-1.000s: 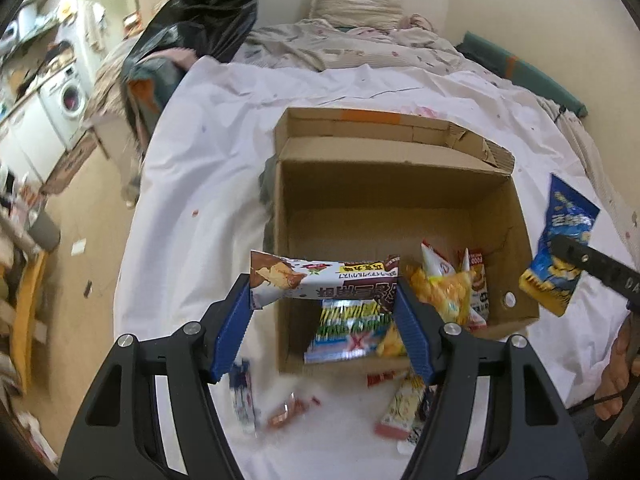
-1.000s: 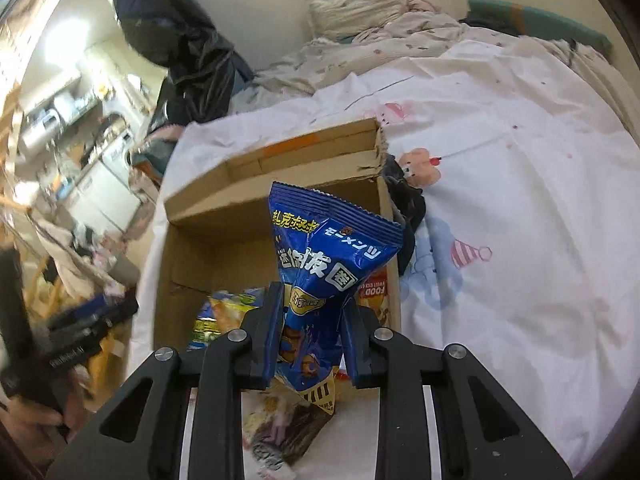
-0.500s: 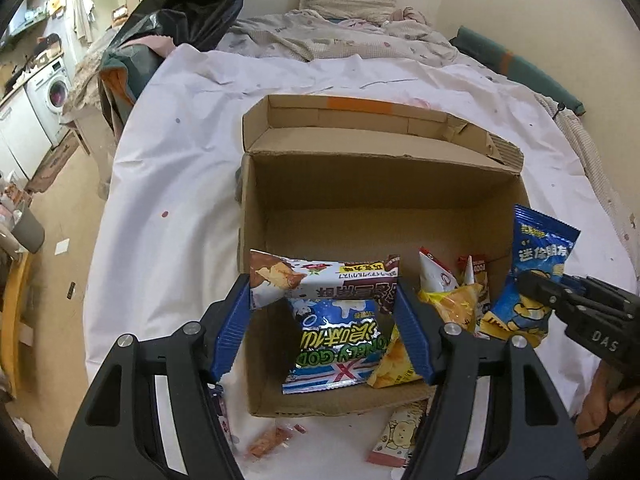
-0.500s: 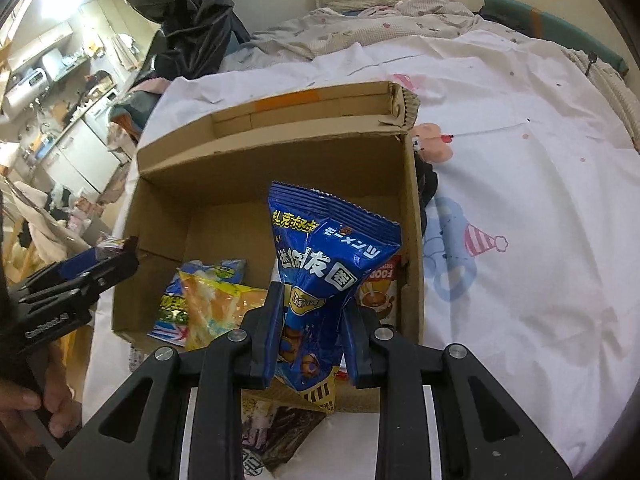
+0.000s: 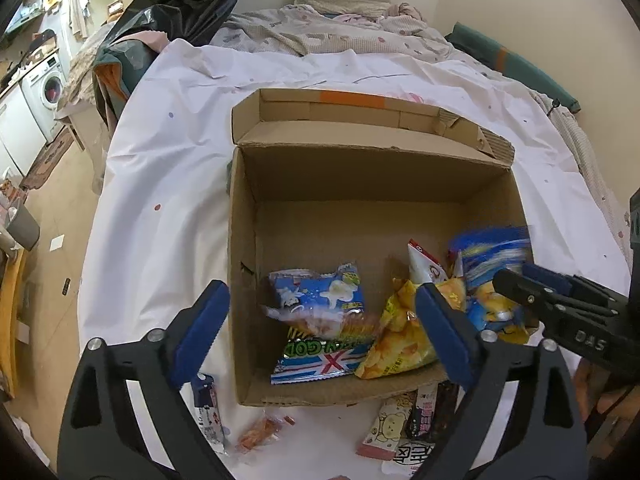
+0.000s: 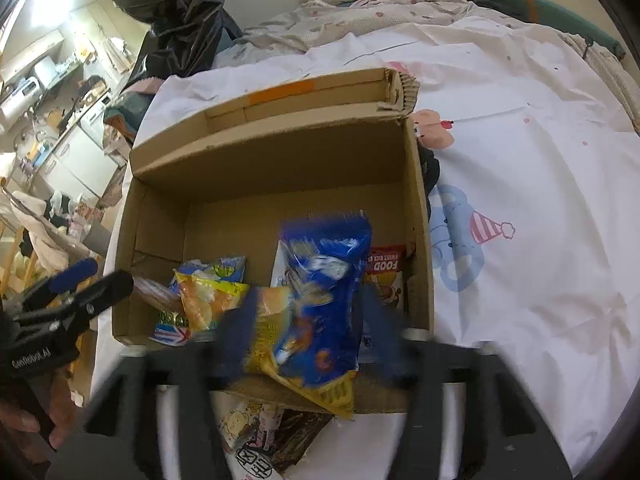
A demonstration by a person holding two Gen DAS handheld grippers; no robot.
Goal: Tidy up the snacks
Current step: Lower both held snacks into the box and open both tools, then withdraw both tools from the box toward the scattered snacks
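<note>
Both our grippers have just been opening. The left gripper (image 5: 322, 326) held a long brown-and-white snack packet (image 5: 320, 320) crosswise between its blue pads; now the pads stand clear of it and the packet shows as a blur inside the cardboard box (image 5: 240, 240), over the blue-and-white bag (image 5: 320, 292) near the box's front-left corner. The right gripper (image 6: 308, 332) was clamped on a blue snack bag (image 6: 320, 300); its jaws have spread, blurred, and the bag, also blurred, sits loose between them over the box's front wall near the front-right corner. Both grippers now stand lower and closer over the box.
</note>
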